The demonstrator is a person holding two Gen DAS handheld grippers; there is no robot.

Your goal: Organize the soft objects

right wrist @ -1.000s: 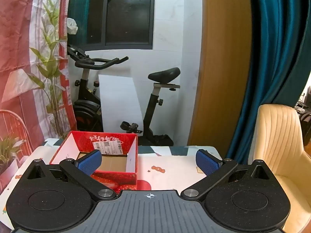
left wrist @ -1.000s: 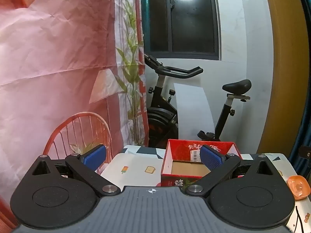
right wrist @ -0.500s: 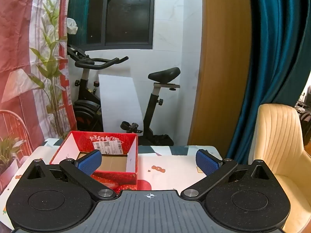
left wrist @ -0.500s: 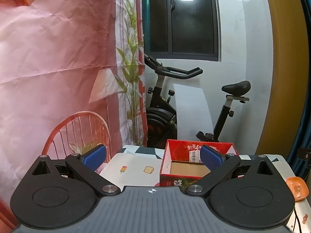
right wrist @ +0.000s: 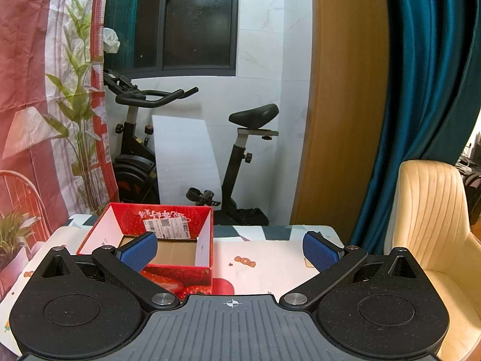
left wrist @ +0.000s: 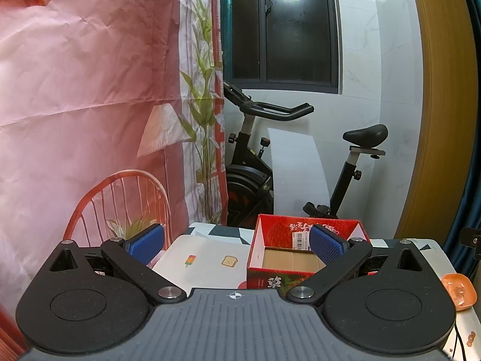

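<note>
A red open-topped cardboard box (left wrist: 272,279) with strawberry print stands on the patterned tablecloth; its brown floor is bare where I can see it. The same box (right wrist: 168,275) appears left of centre in the right wrist view. My left gripper (left wrist: 236,245) is open, held above the table with nothing between its blue pads (left wrist: 326,245). My right gripper (right wrist: 230,248) is open too, over the white tablecloth (right wrist: 264,258) to the right of the box. No soft objects are in view.
An orange dish (left wrist: 458,290) sits at the table's right edge. Behind the table stand an exercise bike (right wrist: 141,165), a white board (right wrist: 186,162) and a printed curtain (left wrist: 90,105). A cream chair (right wrist: 433,225) and teal curtain (right wrist: 421,90) lie right.
The left wrist view has shifted slightly, so the box sits a little further left in it. The right gripper has not moved; both stay open.
</note>
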